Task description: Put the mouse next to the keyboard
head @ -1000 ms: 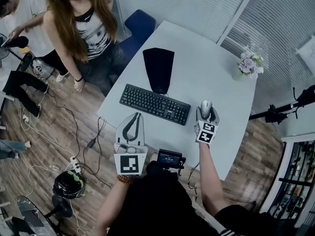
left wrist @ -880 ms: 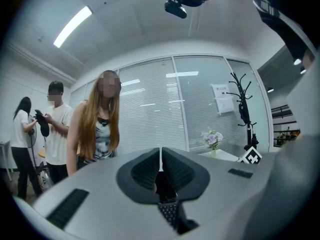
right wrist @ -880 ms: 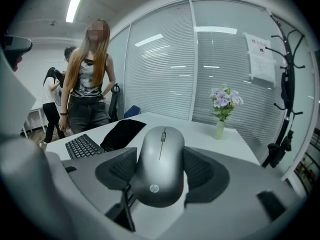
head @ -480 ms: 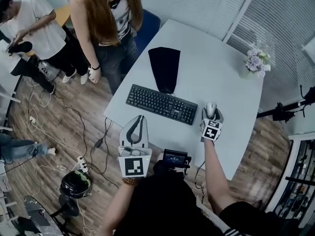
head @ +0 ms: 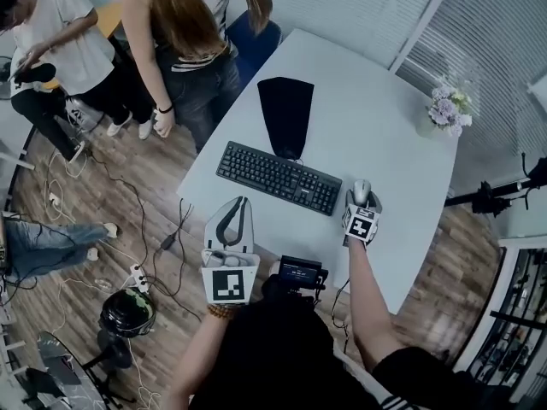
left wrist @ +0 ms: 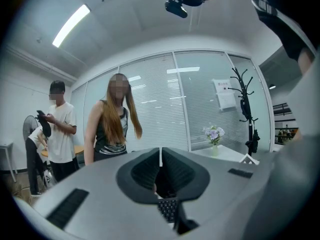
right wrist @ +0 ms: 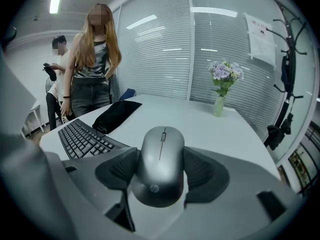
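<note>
Right hand-held gripper (head: 361, 203) (right wrist: 160, 170) is clamped on the grey oval computer mouse (head: 360, 191) (right wrist: 160, 156). Both dark pads press the mouse's sides. The mouse points away from the person, scroll wheel at the far end. It sits low over the white bench (head: 376, 84) (right wrist: 200, 116); cannot tell if its underside touches the surface.

The mouse is just off the right end of the flat black keyboard (head: 278, 178) (right wrist: 82, 136), near it but not touching, and roughly level with the keyboard's front edge in the head view. The keyboard lies at a slant across the near part of the bench.

Left hand-held gripper (head: 240, 203) (left wrist: 160, 156) is level over the bench's near left edge, jaws together at the tips and holding nothing. Part of the keyboard shows through the gap behind the tips in the left gripper view.

A black cloth pouch (head: 285, 114) (right wrist: 116, 114) lies behind the keyboard, its narrow end touching the keyboard's back edge. A small vase of pale purple flowers (head: 446, 109) (right wrist: 221, 84) stands at the bench's far right, well apart from the mouse.

A long-haired person in a striped top (head: 184, 32) (left wrist: 112, 124) stands by the bench's far left corner.
</note>
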A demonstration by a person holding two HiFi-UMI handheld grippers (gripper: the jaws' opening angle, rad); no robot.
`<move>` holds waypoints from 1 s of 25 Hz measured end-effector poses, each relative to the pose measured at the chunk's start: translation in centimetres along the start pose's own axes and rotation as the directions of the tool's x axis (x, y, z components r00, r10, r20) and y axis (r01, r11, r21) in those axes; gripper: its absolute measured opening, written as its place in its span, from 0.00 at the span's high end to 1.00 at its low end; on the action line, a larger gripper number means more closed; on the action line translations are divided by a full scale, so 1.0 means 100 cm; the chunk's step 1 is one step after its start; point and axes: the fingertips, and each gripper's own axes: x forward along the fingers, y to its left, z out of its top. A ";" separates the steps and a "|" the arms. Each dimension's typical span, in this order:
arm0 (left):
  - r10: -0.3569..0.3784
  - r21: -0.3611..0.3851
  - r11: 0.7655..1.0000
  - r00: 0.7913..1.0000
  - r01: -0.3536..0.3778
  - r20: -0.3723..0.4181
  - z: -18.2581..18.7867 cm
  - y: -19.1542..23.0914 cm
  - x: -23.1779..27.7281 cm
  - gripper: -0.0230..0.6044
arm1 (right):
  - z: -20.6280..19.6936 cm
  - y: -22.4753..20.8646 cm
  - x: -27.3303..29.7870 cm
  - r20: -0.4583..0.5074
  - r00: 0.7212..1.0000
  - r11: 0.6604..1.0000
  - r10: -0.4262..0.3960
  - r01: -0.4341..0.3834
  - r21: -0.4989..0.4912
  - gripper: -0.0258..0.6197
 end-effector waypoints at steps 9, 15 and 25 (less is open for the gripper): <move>0.020 -0.005 1.000 1.000 -0.020 -0.002 -0.001 0.011 -0.001 0.94 | -0.023 0.001 0.014 -0.066 0.998 1.000 -0.008 0.010 0.028 0.50; 0.032 -0.010 0.999 0.999 -0.032 -0.015 -0.006 0.017 -0.001 0.94 | -0.035 0.007 0.023 -0.102 0.995 1.000 0.003 0.000 0.024 0.50; 0.045 0.003 0.999 0.999 -0.045 -0.025 -0.008 0.026 0.000 0.94 | -0.056 0.007 0.034 -0.164 0.986 0.999 -0.007 0.015 0.049 0.50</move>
